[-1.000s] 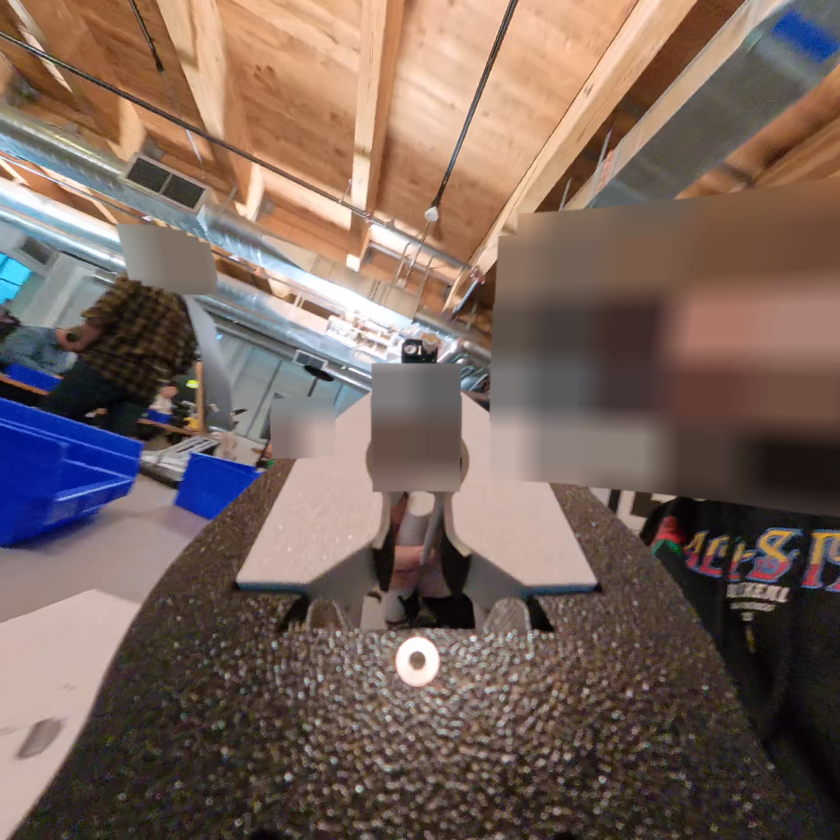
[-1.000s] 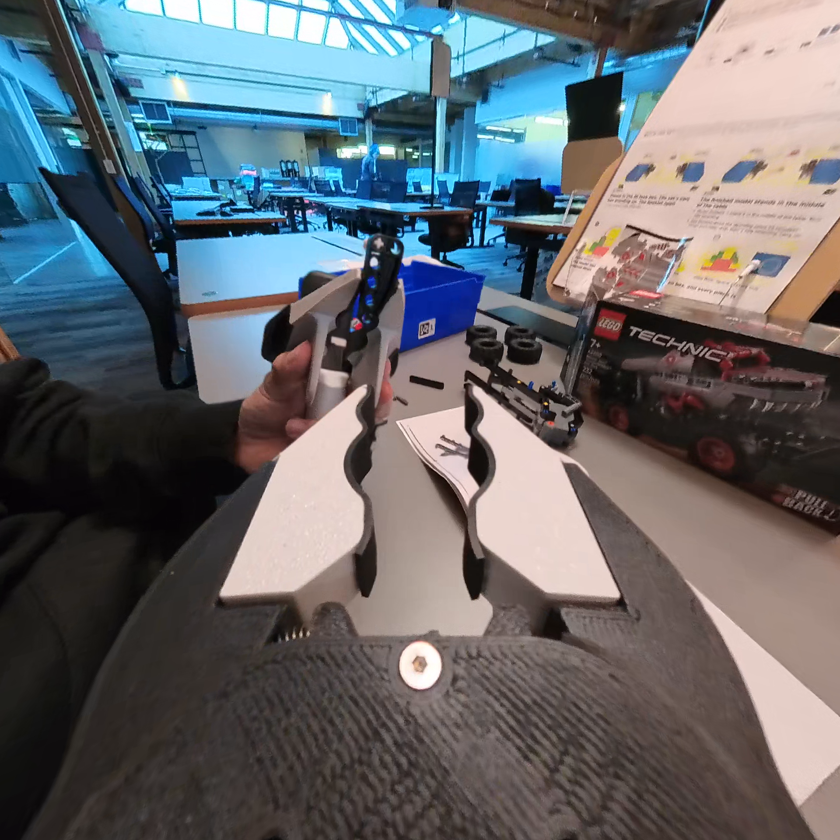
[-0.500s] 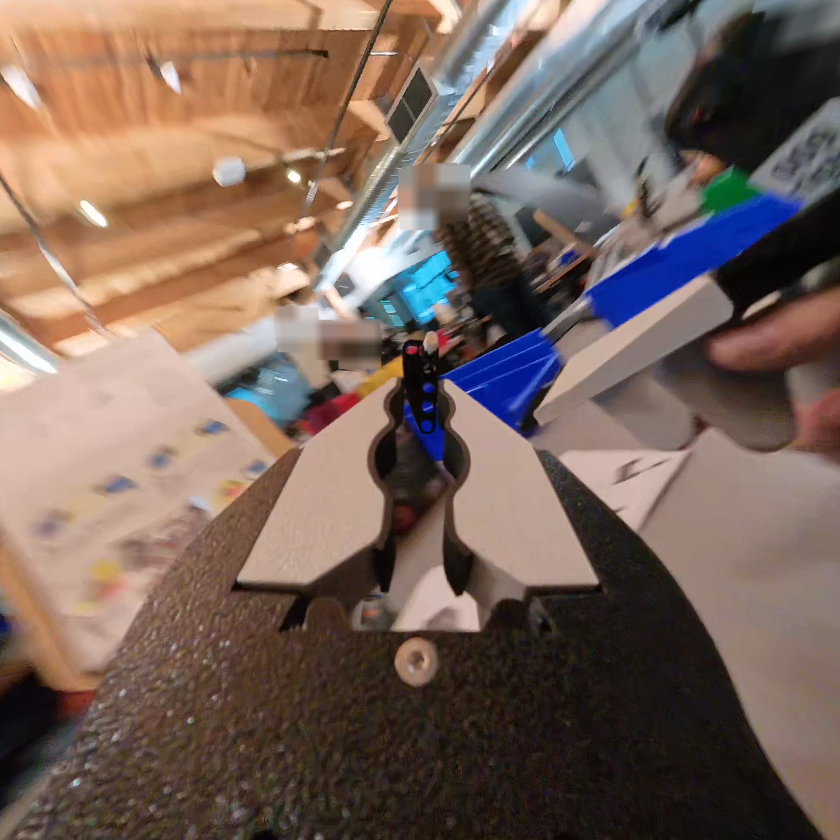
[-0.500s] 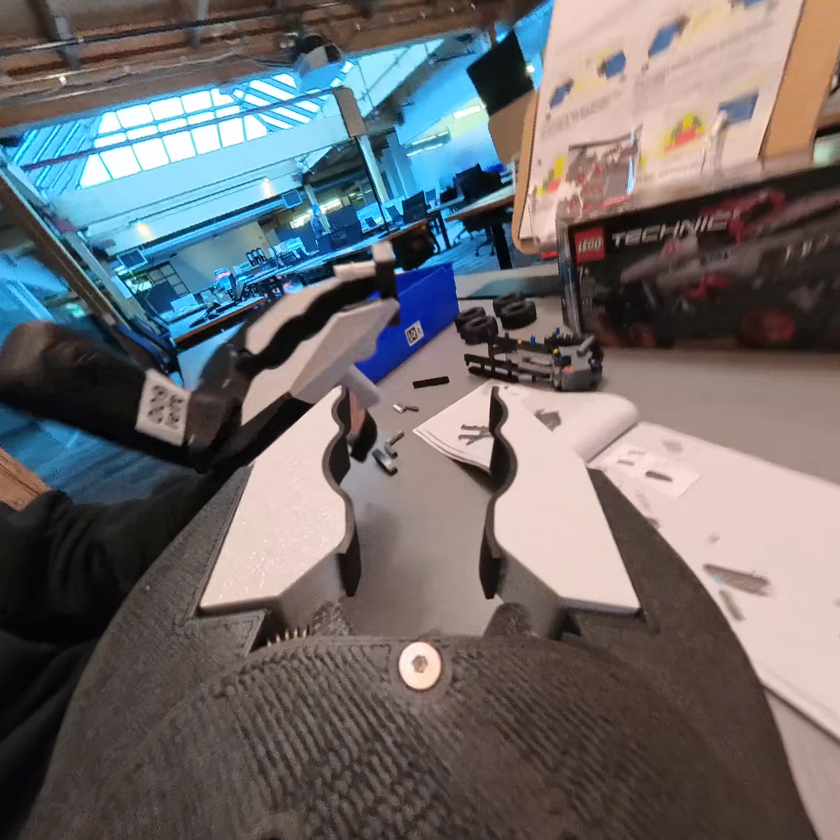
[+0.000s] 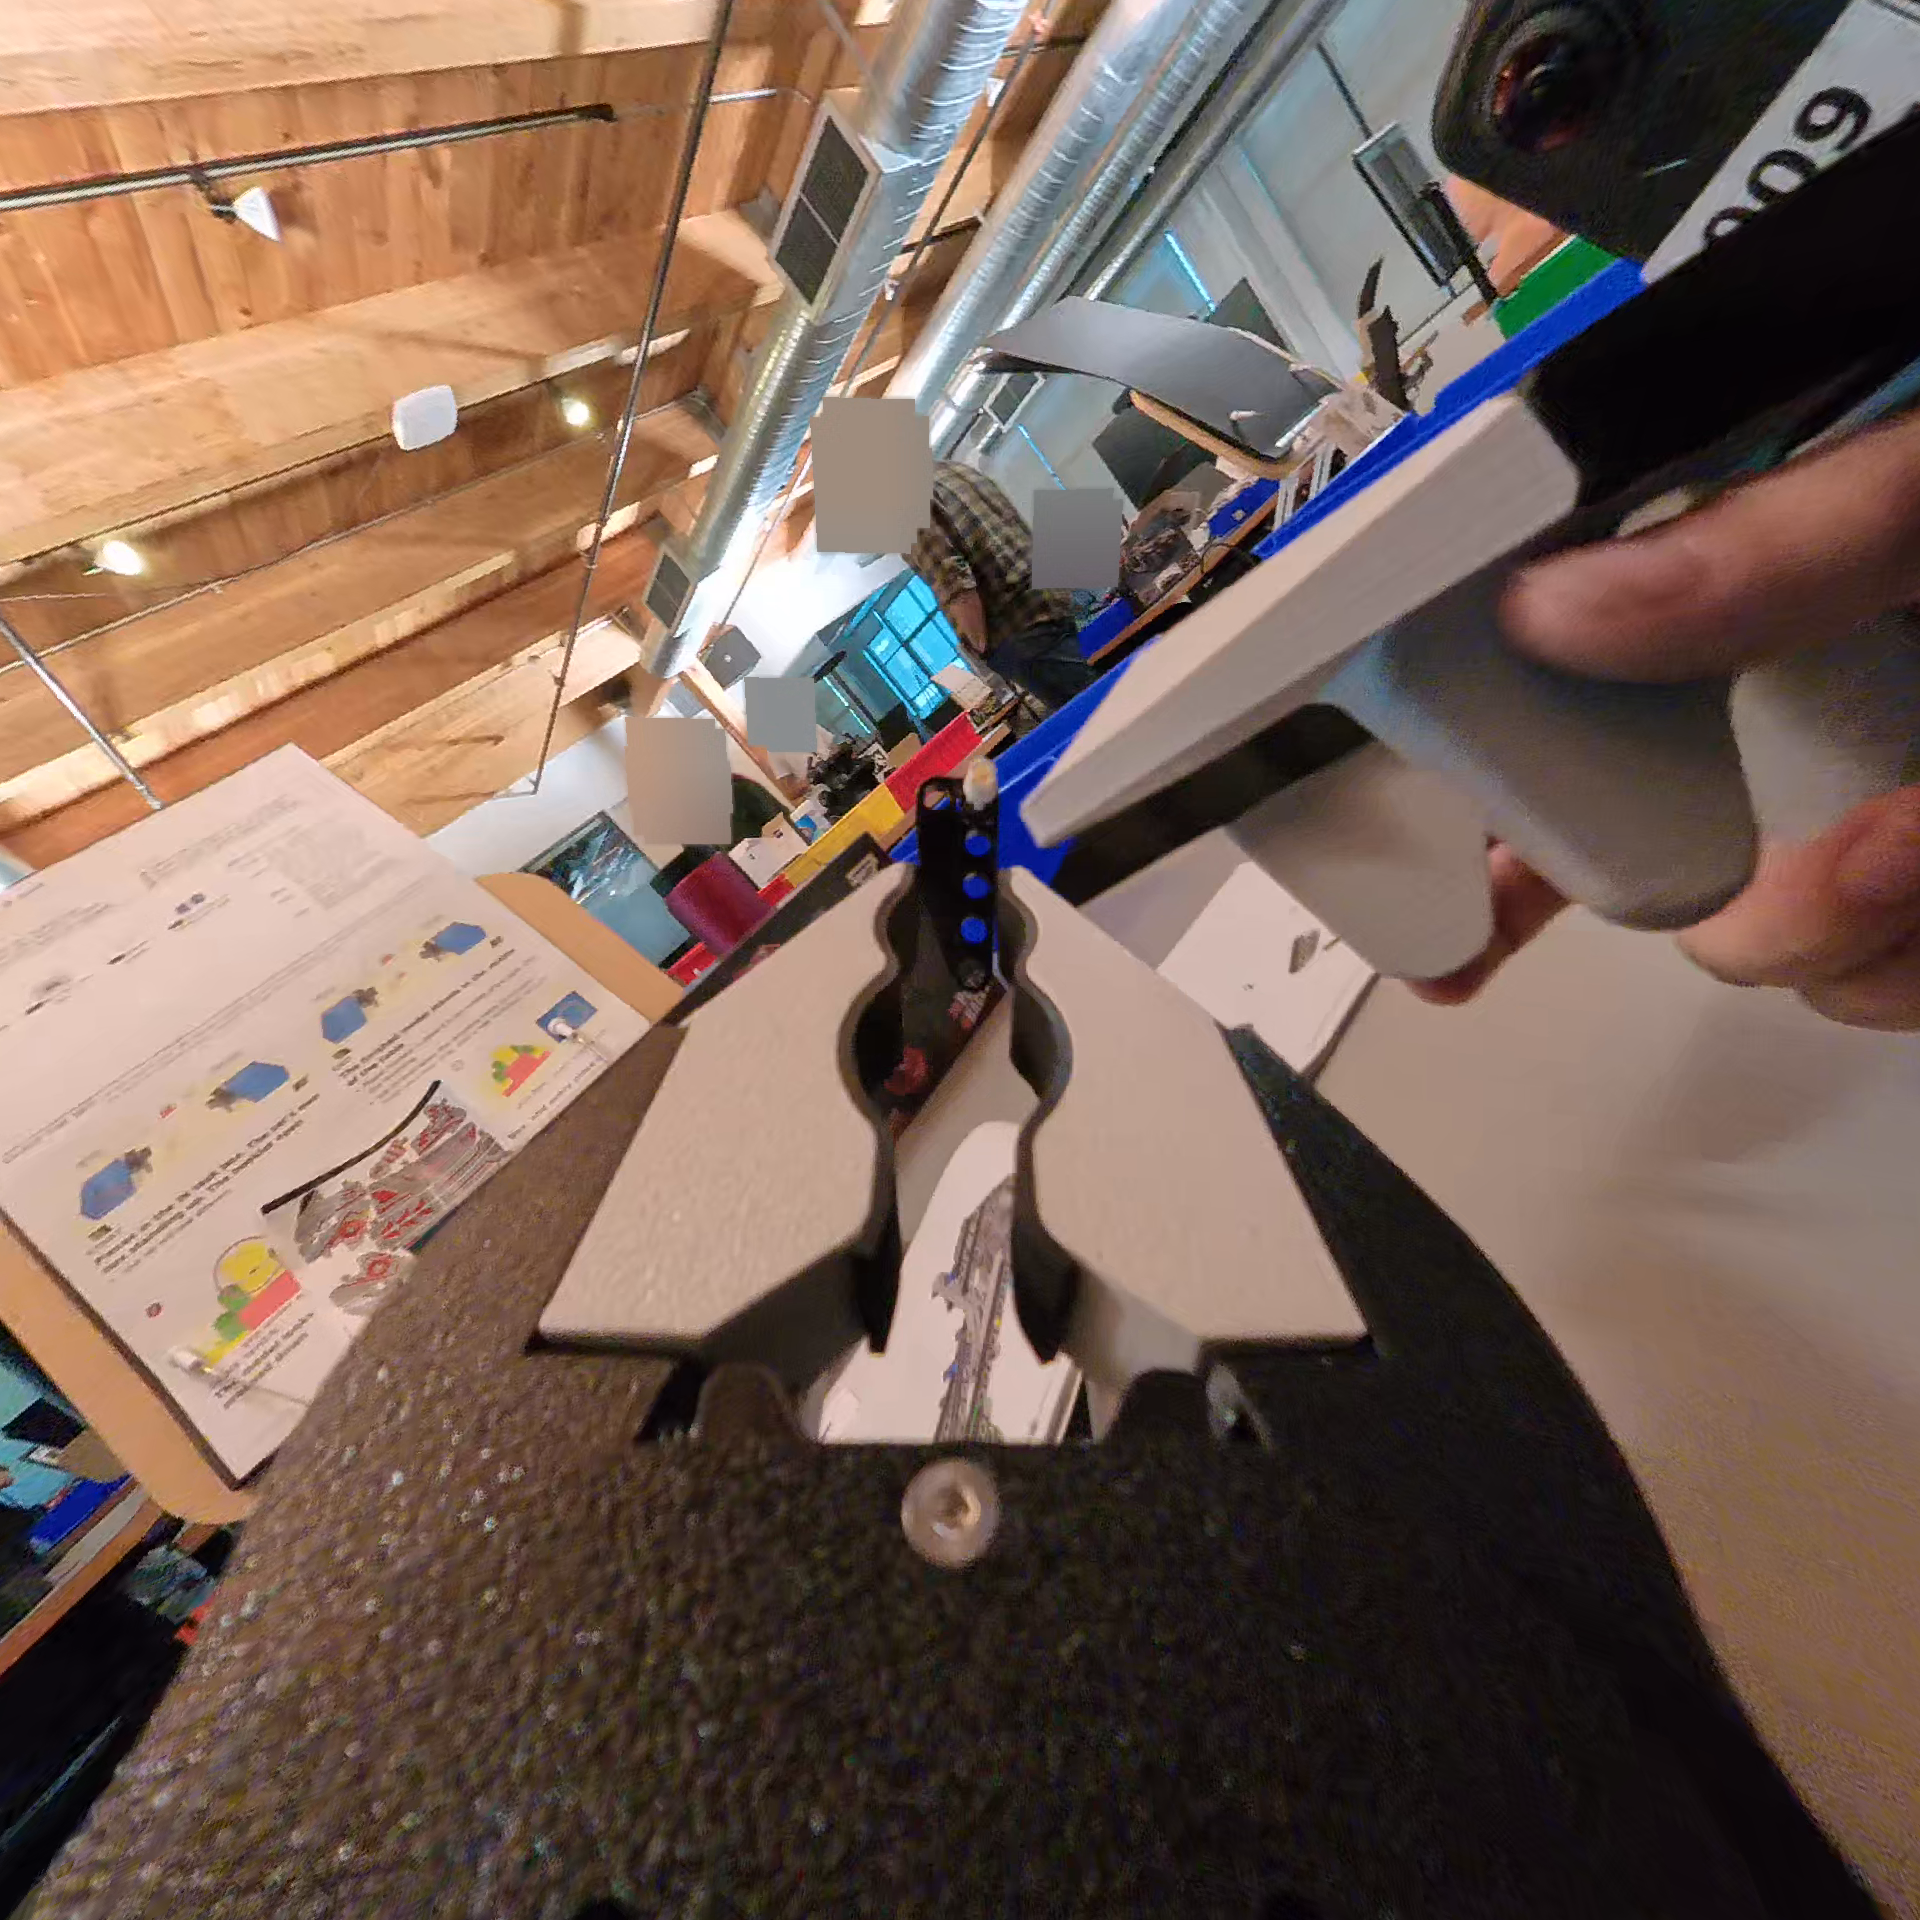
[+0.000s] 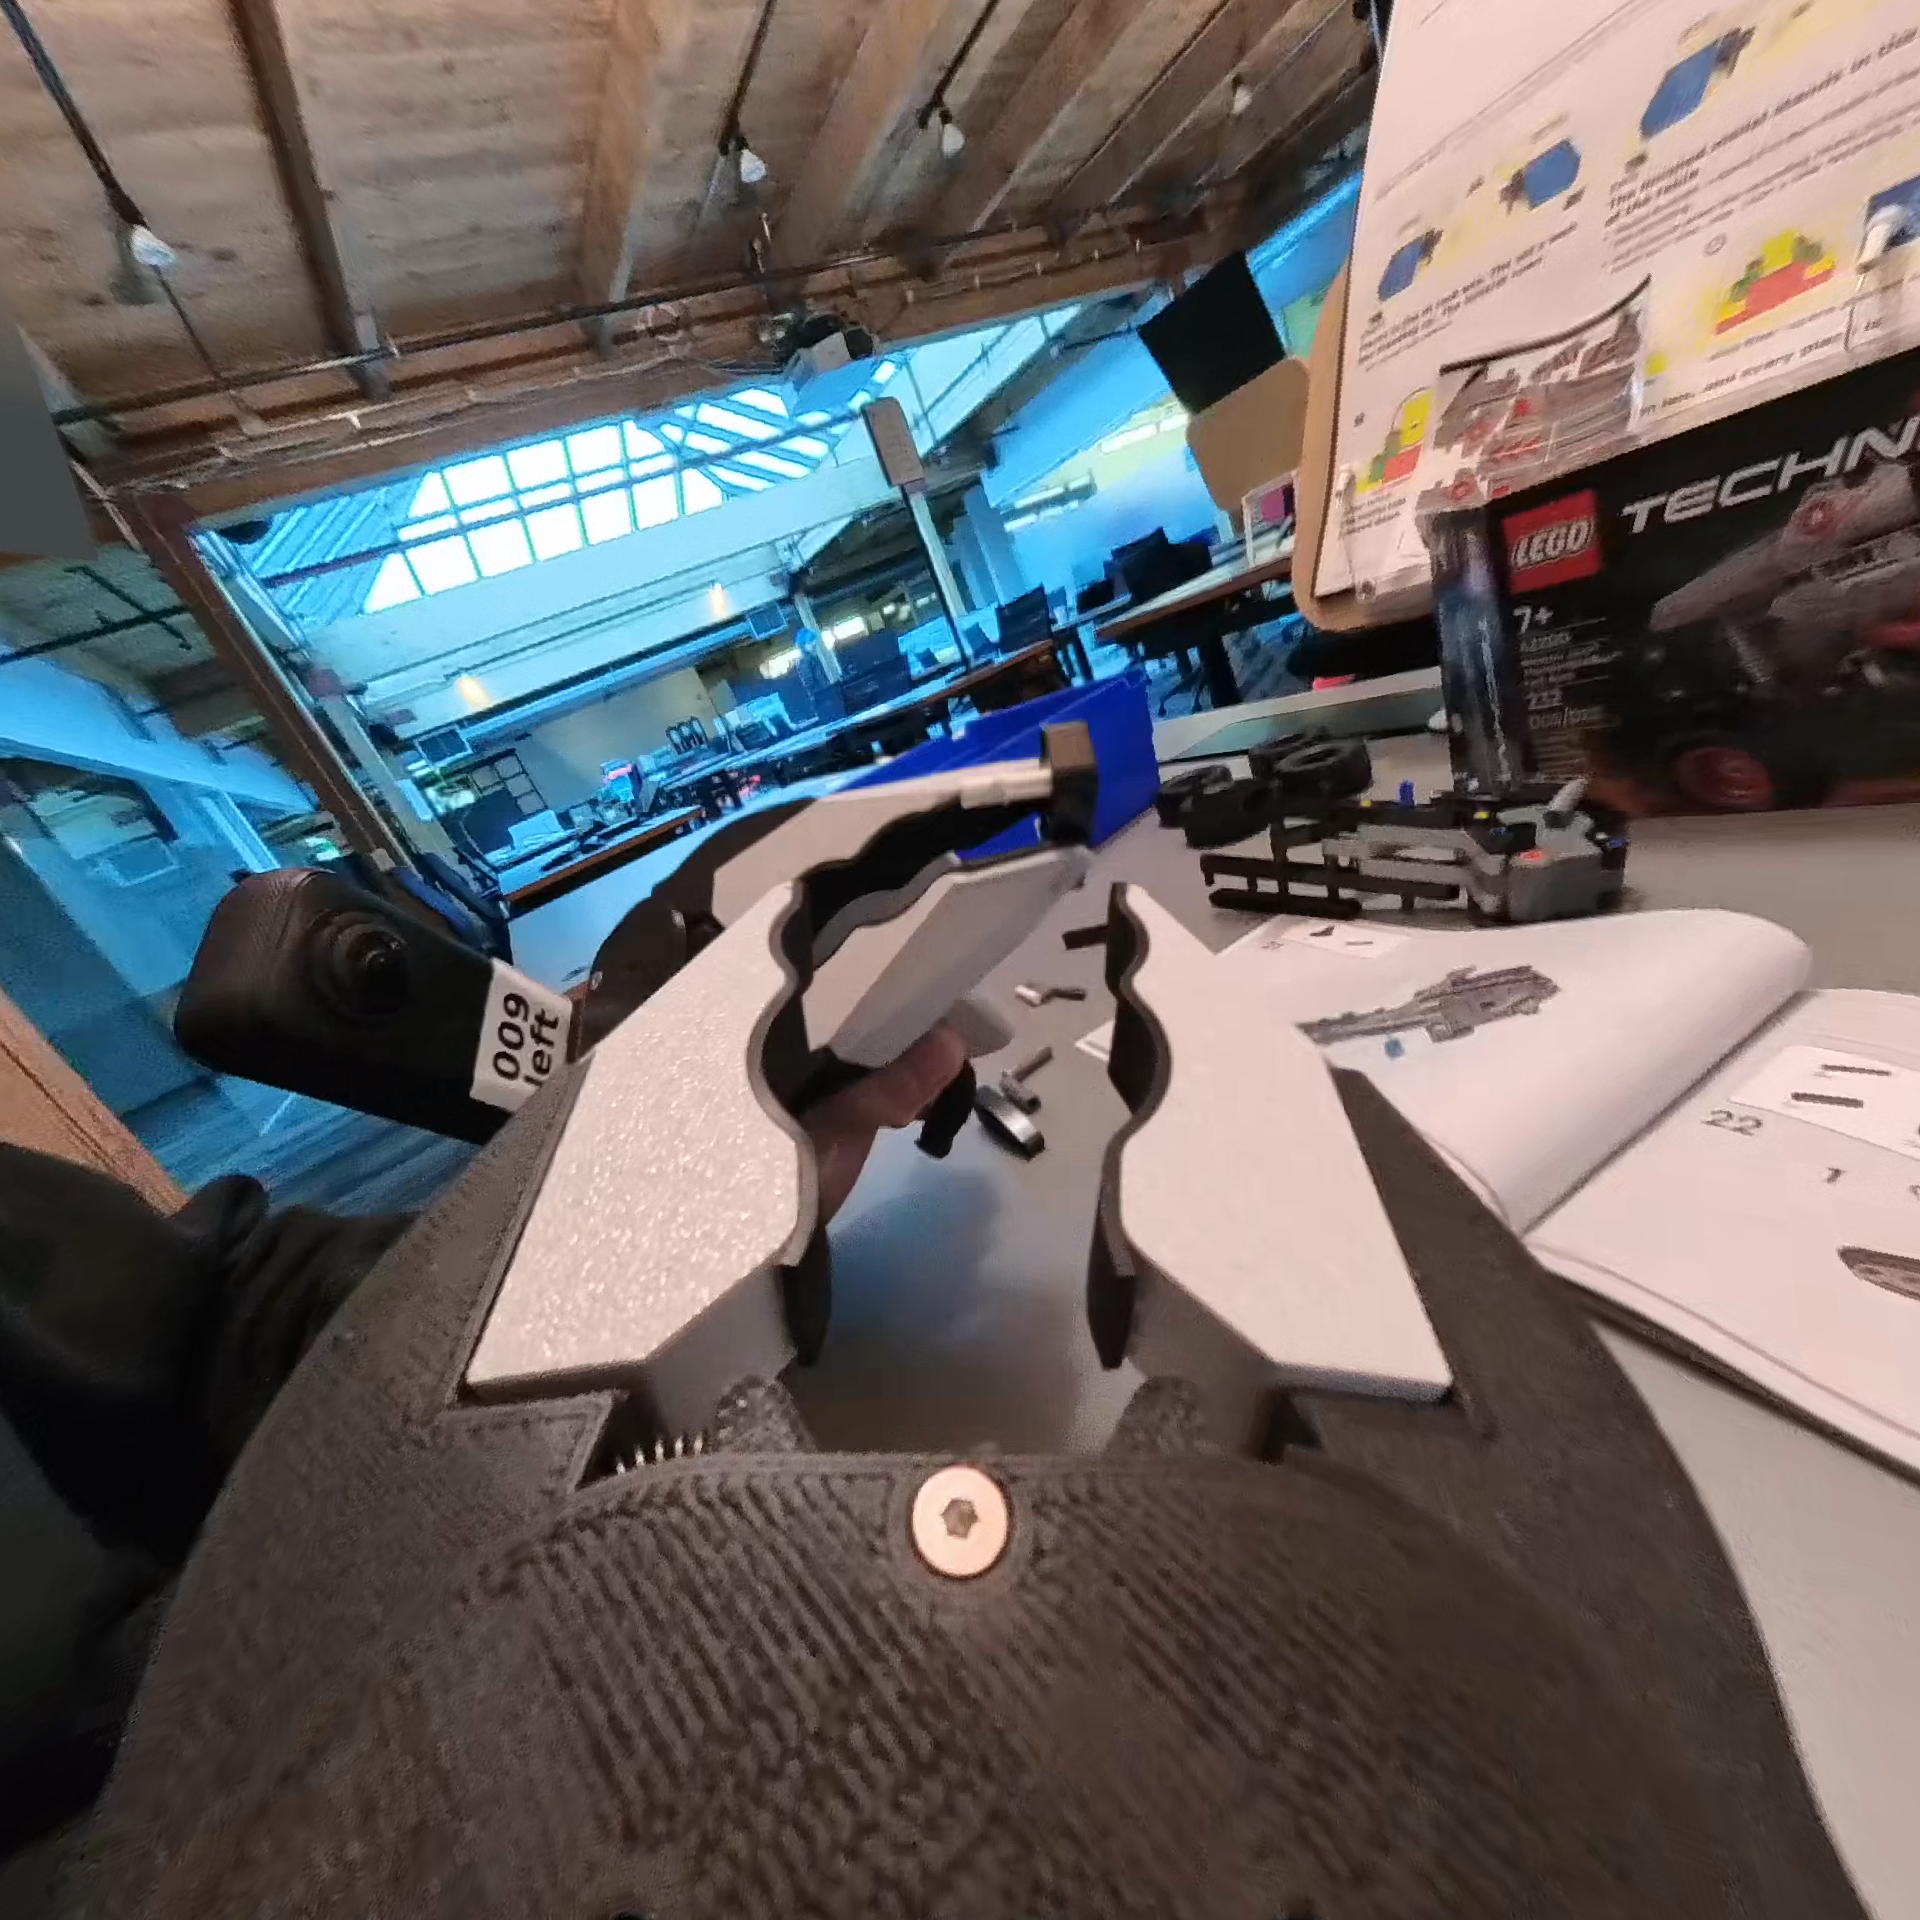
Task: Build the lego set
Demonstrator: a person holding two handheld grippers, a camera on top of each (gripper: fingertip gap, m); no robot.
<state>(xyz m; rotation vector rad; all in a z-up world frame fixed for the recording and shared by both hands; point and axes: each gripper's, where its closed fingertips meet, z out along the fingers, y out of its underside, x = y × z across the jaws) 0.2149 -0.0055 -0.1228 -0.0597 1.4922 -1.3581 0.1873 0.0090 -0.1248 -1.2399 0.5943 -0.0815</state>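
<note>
Mid-assembly, sub-step: adding pins to a loose beam held in the air. Landmark: instruction booklet, lying open on the grey table. Left of booklet, above the table: left gripper pinching a black beam upright at the tips, blue pins in its holes, pale pin at the top end. Just left of booklet on the table: a few loose small black and grey parts. Over the booklet's left edge: right gripper spread wide, nothing between the jaws, aimed toward the left gripper's tips. Behind booklet: part-built chassis, black tyres further back, set box at the rear right. Next, probably: pick one loose pin with the right gripper, line it up square with a free hole in the beam, press in while the left keeps the beam steady. Small part, tight fit; misalignment likely to twist the beam in the grip.
</note>
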